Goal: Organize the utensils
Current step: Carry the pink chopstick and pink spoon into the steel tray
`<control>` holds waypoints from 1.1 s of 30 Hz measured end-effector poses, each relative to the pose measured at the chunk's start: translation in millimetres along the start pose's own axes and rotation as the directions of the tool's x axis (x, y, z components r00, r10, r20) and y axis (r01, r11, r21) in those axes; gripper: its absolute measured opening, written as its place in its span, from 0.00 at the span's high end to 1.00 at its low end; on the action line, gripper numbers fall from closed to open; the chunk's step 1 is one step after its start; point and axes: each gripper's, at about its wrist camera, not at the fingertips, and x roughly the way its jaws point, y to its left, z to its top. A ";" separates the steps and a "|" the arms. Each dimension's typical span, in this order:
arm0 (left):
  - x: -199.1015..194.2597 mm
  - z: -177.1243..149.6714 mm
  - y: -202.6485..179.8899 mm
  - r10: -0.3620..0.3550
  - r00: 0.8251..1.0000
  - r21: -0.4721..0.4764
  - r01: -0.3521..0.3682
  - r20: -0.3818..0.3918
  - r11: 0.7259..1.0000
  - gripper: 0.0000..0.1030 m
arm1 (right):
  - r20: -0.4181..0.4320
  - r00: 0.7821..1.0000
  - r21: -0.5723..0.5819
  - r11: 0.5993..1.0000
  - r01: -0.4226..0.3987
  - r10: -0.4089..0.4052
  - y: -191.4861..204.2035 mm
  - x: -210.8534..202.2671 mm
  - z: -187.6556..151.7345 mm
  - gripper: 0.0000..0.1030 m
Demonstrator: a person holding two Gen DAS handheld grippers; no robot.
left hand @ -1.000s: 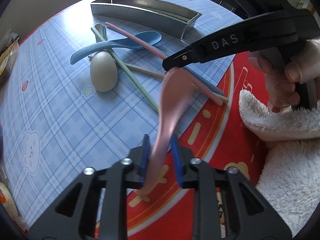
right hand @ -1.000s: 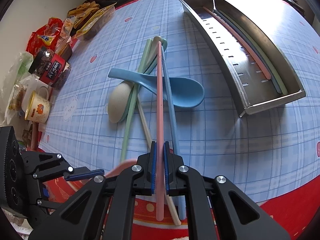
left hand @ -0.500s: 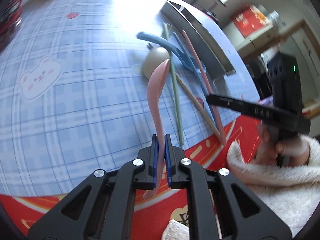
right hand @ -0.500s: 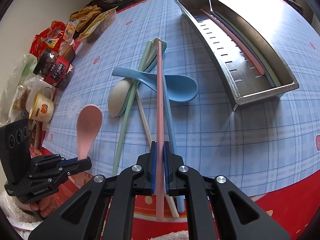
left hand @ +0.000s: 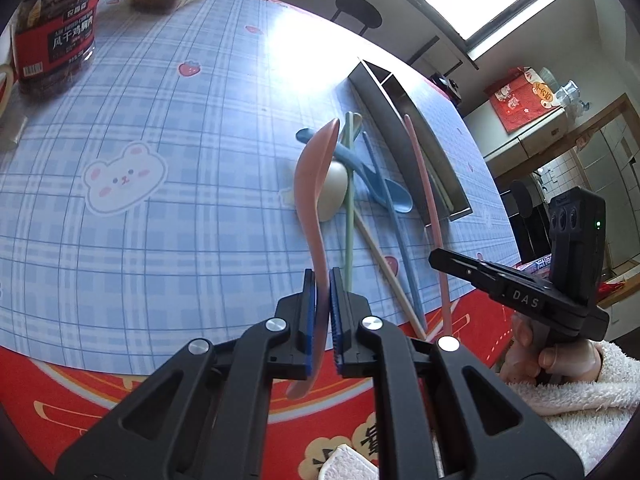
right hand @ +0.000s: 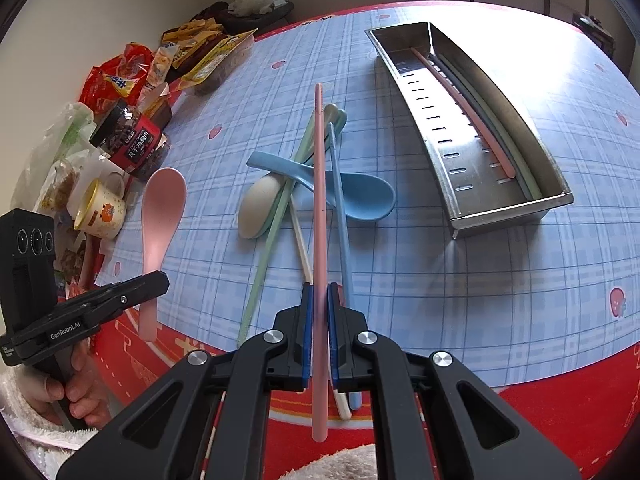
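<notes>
My left gripper (left hand: pixel 322 280) is shut on a pink spoon (left hand: pixel 312 184) by its handle and holds it above the blue checked tablecloth; it also shows in the right wrist view (right hand: pixel 162 208). My right gripper (right hand: pixel 319 296) is shut on a pink chopstick (right hand: pixel 319 200), lifted over the pile, and it shows in the left wrist view (left hand: pixel 426 208). Below lie a blue spoon (right hand: pixel 360 196), a cream spoon (right hand: pixel 258 208), a green chopstick (right hand: pixel 272 224), a blue chopstick (right hand: pixel 340 208) and a cream chopstick (right hand: pixel 300 240). A steel tray (right hand: pixel 508 216) at the right holds a pink chopstick (right hand: pixel 460 100) and others.
Snack bags (right hand: pixel 200 56), a jar (right hand: pixel 132 144) and a mug (right hand: pixel 100 208) crowd the table's left side. A red mat border (right hand: pixel 560 408) runs along the near edge. A dark stool (left hand: pixel 356 12) stands beyond the table.
My left gripper has swung round and lifted the pink spoon higher over the table. My right gripper has raised the pink chopstick off the pile.
</notes>
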 end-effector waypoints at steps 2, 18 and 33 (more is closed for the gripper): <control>-2.5 0.3 -3.9 0.001 1.000 -0.003 -0.001 0.006 1.000 0.89 | 0.008 1.000 -0.004 1.000 0.003 -0.003 -5.6 -6.4 2.1 0.93; 21.1 17.4 -72.2 0.042 0.998 -0.083 -0.037 0.056 0.996 0.89 | 0.038 0.998 -0.029 0.999 -0.043 0.044 -73.0 -37.0 36.2 0.93; 71.7 78.9 -126.9 0.028 0.998 -0.218 -0.015 0.058 0.976 0.89 | 0.014 0.998 -0.056 0.997 -0.058 0.059 -133.6 -32.6 85.5 0.93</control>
